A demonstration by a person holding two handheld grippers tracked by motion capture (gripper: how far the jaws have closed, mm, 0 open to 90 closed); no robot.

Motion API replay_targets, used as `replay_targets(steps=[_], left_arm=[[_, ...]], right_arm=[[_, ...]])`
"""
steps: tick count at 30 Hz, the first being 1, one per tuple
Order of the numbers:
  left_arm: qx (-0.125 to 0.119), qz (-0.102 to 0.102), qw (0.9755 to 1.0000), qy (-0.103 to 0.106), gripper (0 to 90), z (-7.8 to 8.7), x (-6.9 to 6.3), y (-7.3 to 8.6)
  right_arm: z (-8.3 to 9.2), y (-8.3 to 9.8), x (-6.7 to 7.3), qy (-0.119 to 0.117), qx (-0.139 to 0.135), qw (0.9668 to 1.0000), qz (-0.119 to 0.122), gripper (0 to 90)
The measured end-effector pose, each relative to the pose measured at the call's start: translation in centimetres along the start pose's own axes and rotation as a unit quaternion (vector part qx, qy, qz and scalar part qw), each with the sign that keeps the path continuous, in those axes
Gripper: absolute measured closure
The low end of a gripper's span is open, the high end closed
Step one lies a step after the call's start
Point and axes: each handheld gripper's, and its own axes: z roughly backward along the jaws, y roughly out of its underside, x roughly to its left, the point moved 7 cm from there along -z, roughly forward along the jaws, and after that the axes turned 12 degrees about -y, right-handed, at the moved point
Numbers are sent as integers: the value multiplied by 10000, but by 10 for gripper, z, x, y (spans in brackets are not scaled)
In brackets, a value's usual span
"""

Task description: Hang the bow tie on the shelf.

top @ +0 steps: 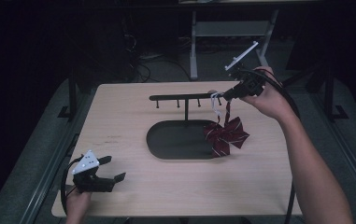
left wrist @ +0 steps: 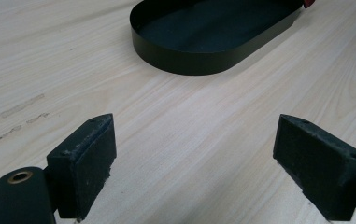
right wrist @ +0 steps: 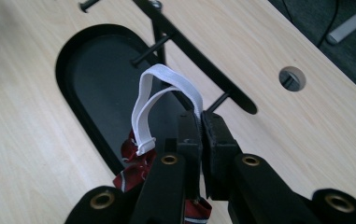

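The right tongs (right wrist: 199,135) pinch the white elastic loop (right wrist: 159,100) of the striped bow tie (top: 224,135), its nearest rack peg (right wrist: 220,100) at one o'clock; the left tongs (left wrist: 194,163) rest spread on the desk (top: 119,121).

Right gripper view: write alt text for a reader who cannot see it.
The right hand-held gripper is shut on a white elastic loop, from which a red striped bow tie hangs. Beyond it a black rack with pegs rises over its oval black base on a light wooden table.
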Motion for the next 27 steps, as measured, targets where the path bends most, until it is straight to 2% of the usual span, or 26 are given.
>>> replay_targets(steps=[16,27], left_arm=[[14,-23,10000,7,130,1,1,0],[22,-47,10000,25,131,0,0,0]], right_arm=[[-15,0,-24,78,133,9995,-288,861],[-24,6,-32,20,150,9990,-411,859]])
